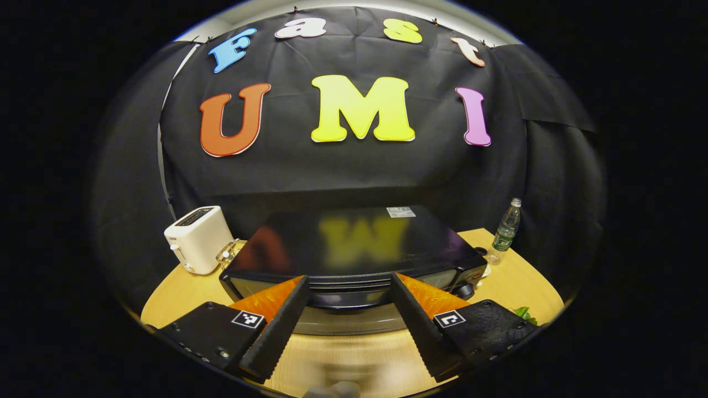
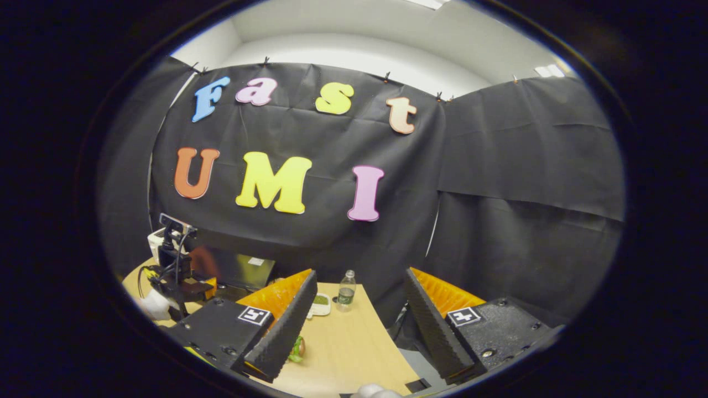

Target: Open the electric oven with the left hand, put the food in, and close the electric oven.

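The black electric oven (image 1: 354,243) stands in the middle of the wooden table, its glossy top mirroring the wall. My left gripper (image 1: 349,281) is open, its fingers astride the oven's upper front edge where the dark handle bar (image 1: 345,299) runs. The door below the bar is blurred. My right gripper (image 2: 360,275) is open and holds nothing, hovering over the table's right end. Green food (image 2: 297,349) lies on the table, partly hidden behind its left finger. Farther left, a gloved hand (image 2: 155,305) holds the left gripper (image 2: 182,284) at the oven (image 2: 238,271).
A white toaster (image 1: 196,237) stands left of the oven. A water bottle (image 1: 506,229) stands at the back right, with a small dish of greens (image 2: 321,303) beside it. A control knob (image 1: 464,290) sits on the oven's front right. The table's edge (image 2: 387,337) curves close by.
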`<state>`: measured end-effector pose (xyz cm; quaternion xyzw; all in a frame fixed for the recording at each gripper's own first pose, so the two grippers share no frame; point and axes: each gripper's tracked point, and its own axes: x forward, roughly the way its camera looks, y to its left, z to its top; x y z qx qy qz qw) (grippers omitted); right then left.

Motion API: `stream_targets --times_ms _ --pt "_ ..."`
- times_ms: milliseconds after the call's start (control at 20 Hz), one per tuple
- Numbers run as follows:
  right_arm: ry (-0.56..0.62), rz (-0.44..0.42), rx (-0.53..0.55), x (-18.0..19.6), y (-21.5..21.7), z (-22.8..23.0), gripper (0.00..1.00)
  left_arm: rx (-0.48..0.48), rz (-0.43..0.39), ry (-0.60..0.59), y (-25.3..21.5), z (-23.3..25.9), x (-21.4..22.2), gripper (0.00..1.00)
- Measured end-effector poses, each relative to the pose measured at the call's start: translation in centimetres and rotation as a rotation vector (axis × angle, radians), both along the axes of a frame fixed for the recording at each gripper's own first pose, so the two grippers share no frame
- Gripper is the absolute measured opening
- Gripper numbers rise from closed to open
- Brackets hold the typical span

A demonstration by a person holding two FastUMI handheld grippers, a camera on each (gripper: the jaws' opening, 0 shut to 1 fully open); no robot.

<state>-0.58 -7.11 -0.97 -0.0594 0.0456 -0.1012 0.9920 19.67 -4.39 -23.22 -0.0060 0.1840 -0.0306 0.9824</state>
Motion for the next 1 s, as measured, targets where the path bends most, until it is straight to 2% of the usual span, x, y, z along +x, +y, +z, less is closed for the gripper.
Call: stream_targets --times_ms 200,450,1000 --pt "0.008 -0.004 0.014 0.2 0.2 -0.5 0.95 -0.015 -0.010 0.013 -0.3 -0.3 0.9 0.98" --pt "0.016 0.006 0.026 0.2 0.7 -1.1 0.95 -0.012 -0.015 0.030 -0.3 -0.4 -0.3 0.98" --pt "0.040 0.052 0.010 -1.7 1.8 -2.5 0.95 -0.005 -0.027 0.040 -0.7 -2.6 -6.9 0.98"
